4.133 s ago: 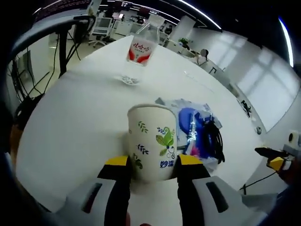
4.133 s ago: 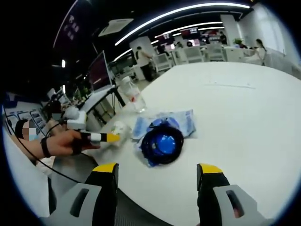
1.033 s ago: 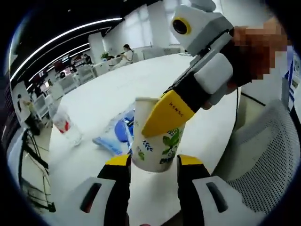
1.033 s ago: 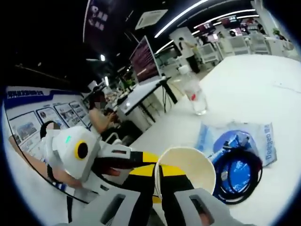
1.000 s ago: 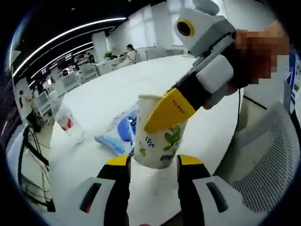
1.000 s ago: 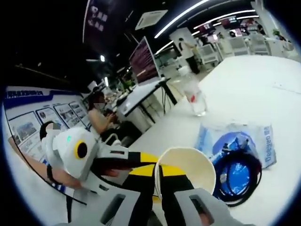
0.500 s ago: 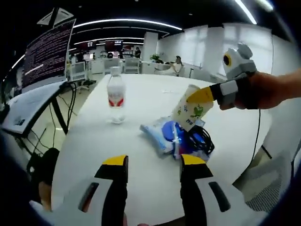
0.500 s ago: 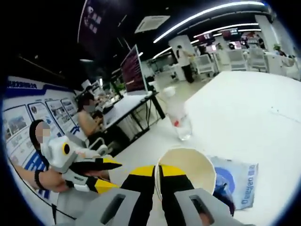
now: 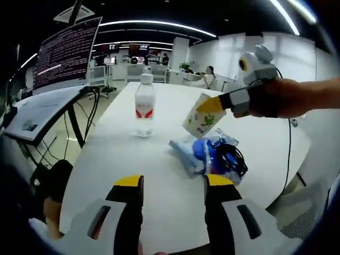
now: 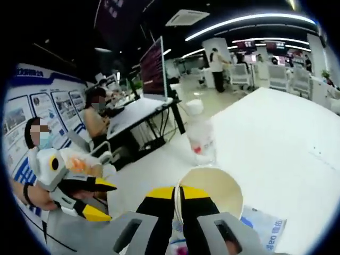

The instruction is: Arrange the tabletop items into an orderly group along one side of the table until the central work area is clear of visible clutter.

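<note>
My left gripper (image 9: 172, 186) hangs over the near edge of the white bench (image 9: 133, 164), its fingers (image 9: 128, 187) spread with bare bench between them. Just beyond it on the bench lies a blue plastic bag (image 9: 197, 153) with a coil of black cable (image 9: 229, 159) on its right side. My right gripper (image 10: 178, 199) has its fingers (image 10: 159, 196) pressed together on the rim of the paper cup (image 9: 202, 115), which I see held tilted in the air just above the bag, its leaf print facing me. In the right gripper view the cup's open mouth (image 10: 210, 192) sits right behind the finger tips, and a corner of the bag (image 10: 265, 228) shows below it. Farther back than the bag, to its left in the left gripper view, a water bottle (image 9: 144, 106) with a red label stands upright on the bench, well apart from the bag. Past the bench there is a slanted monitor screen (image 9: 66, 50) on a stand, and people sit at desks (image 10: 98, 119).
</note>
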The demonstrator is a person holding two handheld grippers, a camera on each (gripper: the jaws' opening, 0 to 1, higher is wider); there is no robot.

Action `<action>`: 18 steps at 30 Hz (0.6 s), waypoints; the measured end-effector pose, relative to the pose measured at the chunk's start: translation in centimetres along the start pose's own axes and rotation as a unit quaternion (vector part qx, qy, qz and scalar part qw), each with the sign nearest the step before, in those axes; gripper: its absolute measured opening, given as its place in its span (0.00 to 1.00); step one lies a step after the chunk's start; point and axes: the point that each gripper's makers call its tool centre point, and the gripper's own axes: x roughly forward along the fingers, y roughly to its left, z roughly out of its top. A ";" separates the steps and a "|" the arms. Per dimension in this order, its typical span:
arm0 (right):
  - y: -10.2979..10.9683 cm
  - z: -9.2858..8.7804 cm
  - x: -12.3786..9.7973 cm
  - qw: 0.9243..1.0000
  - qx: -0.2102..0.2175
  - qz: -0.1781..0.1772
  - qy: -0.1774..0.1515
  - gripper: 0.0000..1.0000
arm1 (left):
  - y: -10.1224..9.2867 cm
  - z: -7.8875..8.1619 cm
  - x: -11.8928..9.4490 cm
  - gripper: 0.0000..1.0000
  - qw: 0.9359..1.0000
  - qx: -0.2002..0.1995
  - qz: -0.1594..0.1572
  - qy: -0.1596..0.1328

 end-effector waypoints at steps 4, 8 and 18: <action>-1.1 0.4 0.9 1.000 -0.005 -0.010 0.006 0.00 | 0.0 0.3 0.1 0.45 1.000 -0.005 0.000 -0.003; -2.0 -0.1 2.1 0.999 -0.017 -0.024 0.023 0.00 | 0.2 0.7 0.5 0.45 1.000 -0.007 -0.002 -0.006; -3.3 -0.7 4.6 0.995 -0.062 -0.044 0.059 0.00 | -0.5 1.0 0.9 0.45 1.000 -0.003 -0.009 -0.002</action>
